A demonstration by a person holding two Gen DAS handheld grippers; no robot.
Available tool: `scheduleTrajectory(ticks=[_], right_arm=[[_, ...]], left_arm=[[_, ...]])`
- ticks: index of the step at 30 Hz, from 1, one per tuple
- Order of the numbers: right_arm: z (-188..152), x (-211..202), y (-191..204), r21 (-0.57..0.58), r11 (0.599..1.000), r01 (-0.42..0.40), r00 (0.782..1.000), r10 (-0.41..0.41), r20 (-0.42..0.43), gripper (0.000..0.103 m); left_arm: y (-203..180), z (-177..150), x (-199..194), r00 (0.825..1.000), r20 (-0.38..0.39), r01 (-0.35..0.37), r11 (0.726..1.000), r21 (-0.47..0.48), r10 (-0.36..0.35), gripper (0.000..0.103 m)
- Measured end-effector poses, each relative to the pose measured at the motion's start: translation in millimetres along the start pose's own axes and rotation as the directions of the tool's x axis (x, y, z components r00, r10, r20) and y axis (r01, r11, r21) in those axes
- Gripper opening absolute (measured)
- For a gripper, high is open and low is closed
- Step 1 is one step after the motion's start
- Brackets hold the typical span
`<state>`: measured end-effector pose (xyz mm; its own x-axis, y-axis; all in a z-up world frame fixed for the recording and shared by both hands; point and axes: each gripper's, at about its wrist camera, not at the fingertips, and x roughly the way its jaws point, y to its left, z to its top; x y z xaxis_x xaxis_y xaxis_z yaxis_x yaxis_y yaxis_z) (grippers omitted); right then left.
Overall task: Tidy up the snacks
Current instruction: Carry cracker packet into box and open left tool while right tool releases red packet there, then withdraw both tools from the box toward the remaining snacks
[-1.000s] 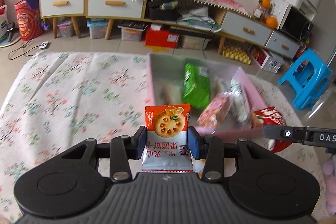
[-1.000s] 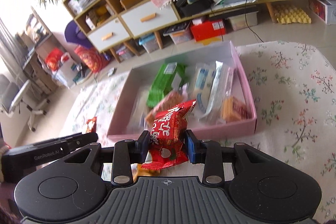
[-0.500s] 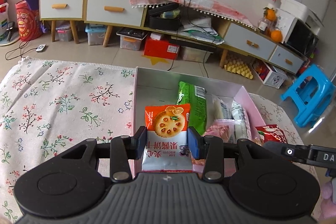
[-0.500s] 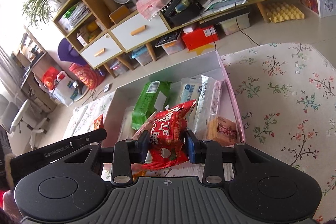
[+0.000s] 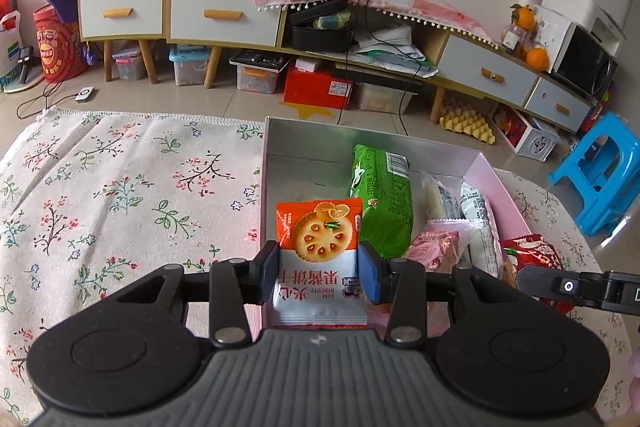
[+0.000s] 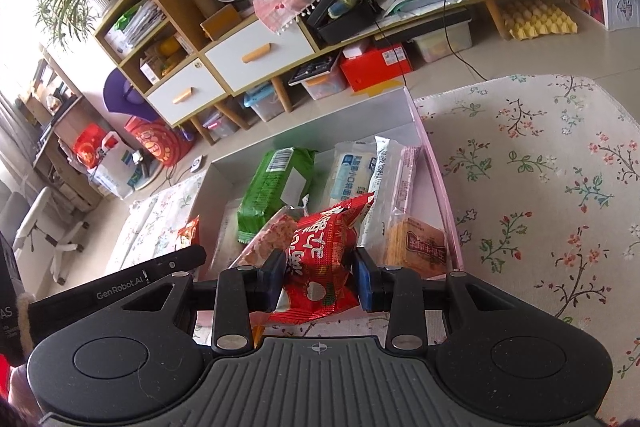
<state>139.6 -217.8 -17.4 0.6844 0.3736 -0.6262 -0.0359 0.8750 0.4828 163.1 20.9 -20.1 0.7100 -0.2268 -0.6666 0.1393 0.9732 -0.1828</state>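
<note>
My left gripper (image 5: 319,277) is shut on an orange and white jam biscuit packet (image 5: 319,247), held over the near left end of the pink box (image 5: 505,191). My right gripper (image 6: 320,281) is shut on a red snack bag (image 6: 322,263), held over the box's near edge (image 6: 438,187). The box holds a green packet (image 5: 384,203), white packets (image 6: 356,171), a pink packet (image 5: 436,245) and a brown biscuit packet (image 6: 418,241). The right gripper's arm and red bag (image 5: 532,253) show at the right of the left wrist view.
The box sits on a floral tablecloth (image 5: 120,187), which also spreads to the box's right (image 6: 540,187). Beyond the table are cabinets with drawers (image 5: 224,13), storage bins on the floor and a blue stool (image 5: 600,171).
Both grippers moved forward toward the box with their packets still held. The left one now hangs over the box's left end, the right one over its near edge.
</note>
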Motion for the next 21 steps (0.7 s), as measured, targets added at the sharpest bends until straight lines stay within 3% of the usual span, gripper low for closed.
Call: scheduleTrajectory(ticks=[7, 11, 15, 17, 21], right_arm=[[1, -2, -2, -0.001, 1.000, -0.004, 1.000, 0.004, 0.009, 0.036], [2, -3, -2, -0.001, 1.000, -0.006, 1.000, 0.006, 0.009, 0.037], [2, -4, -2, -0.004, 1.000, -0.002, 1.000, 0.002, 0.008, 0.052], [2, -5, -3, -0.010, 1.000, 0.000, 1.000, 0.000, 0.009, 0.052], [3, -9, -3, -0.011, 1.000, -0.003, 1.000, 0.003, 0.011, 0.062]], left_arm=[[0, 0, 1, 1.000, 0.000, 0.005, 1.000, 0.005, -0.005, 0.040], [-3, -1, -1, 1.000, 0.005, 0.017, 1.000, 0.020, -0.017, 0.051], [-7, -2, -3, 1.000, 0.001, 0.025, 0.999, 0.043, -0.025, 0.062], [-10, -2, -4, 1.000, 0.003, 0.022, 0.998, 0.053, -0.022, 0.069], [-13, -2, -9, 1.000, 0.002, 0.017, 0.997, 0.072, -0.017, 0.071]])
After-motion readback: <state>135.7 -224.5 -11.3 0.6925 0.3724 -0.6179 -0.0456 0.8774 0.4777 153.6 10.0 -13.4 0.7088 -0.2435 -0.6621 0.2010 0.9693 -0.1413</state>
